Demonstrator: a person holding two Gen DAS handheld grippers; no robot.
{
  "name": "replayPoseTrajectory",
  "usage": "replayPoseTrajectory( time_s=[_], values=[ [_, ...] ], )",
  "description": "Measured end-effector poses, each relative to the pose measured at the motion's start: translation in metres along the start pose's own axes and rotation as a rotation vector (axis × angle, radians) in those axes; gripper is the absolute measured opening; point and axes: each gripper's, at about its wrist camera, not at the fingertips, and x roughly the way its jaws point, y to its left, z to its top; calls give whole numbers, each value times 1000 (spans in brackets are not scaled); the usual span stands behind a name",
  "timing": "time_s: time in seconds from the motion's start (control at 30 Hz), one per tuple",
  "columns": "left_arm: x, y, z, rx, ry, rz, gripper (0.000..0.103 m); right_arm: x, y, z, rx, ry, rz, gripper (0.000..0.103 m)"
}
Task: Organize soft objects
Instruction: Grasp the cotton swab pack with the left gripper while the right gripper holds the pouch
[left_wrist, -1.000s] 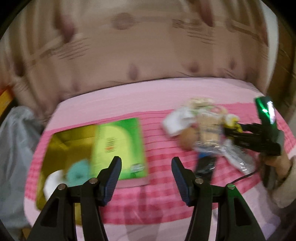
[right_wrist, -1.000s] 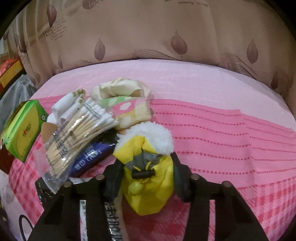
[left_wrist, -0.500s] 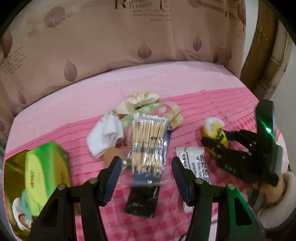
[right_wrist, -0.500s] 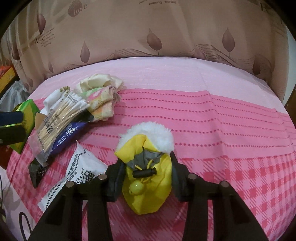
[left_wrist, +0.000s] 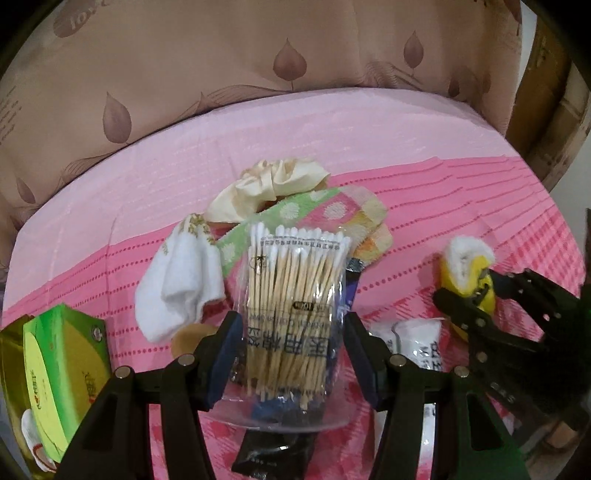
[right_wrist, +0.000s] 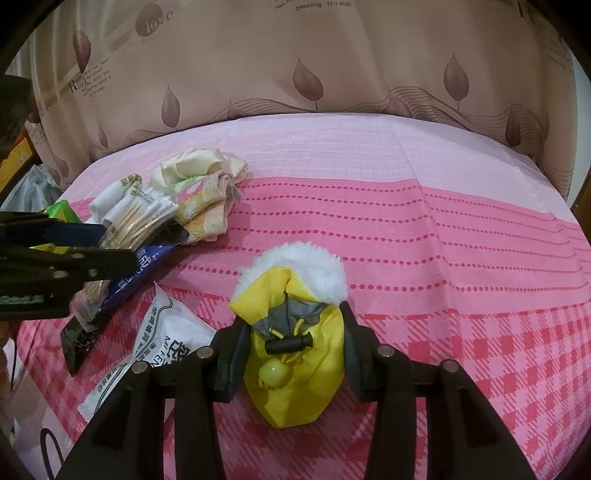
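A clear bag of cotton swabs (left_wrist: 291, 295) lies on top of a pile on the pink cloth. My left gripper (left_wrist: 293, 354) is open, one finger on each side of the bag's lower half. Behind the bag sit a white sock (left_wrist: 181, 280), a cream fabric scrunch (left_wrist: 273, 184) and a spotted pastel towel (left_wrist: 332, 210). To the right of the pile, my right gripper (right_wrist: 293, 343) is shut on a yellow drawstring pouch (right_wrist: 295, 391) with a white fleece rim, resting on the cloth. The pouch (left_wrist: 469, 273) also shows in the left wrist view.
A green box (left_wrist: 62, 369) stands at the left edge of the bed. A white printed packet (right_wrist: 155, 347), a blue packet (right_wrist: 147, 269) and a black packet (left_wrist: 273, 443) lie near the pile. A leaf-patterned curtain (right_wrist: 295, 66) hangs behind. Bare pink cloth (right_wrist: 461, 258) stretches to the right.
My left gripper swung right from over the green box and sank toward the pile, now straddling the swab bag. The right gripper carried the pouch slightly away from the pile, then held still.
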Motion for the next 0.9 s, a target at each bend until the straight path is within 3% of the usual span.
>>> replayPoseTrajectory(
  time_s=[0.07, 0.1, 0.13, 0.17, 0.4, 0.9],
  values=[
    [4, -1, 2, -10, 2, -10, 57, -1, -1, -1, 3, -1, 3, 42],
    [4, 0, 2, -21, -3, -22, 52, -1, 0, -1, 5, -1, 6, 42],
    [3, 2, 1, -37, -12, -32, 31, -1, -1, -1, 6, -1, 9, 42],
    [2, 3, 1, -46, -15, -42, 28, -1, -1, -1, 7, -2, 10, 42],
    [-9, -1, -2, -40, -28, -49, 24, 0, -3, 0, 14, -3, 21, 42],
    [-76, 5, -16, -54, -119, -64, 24, 0, -2, 0, 8, -3, 14, 42]
  ],
)
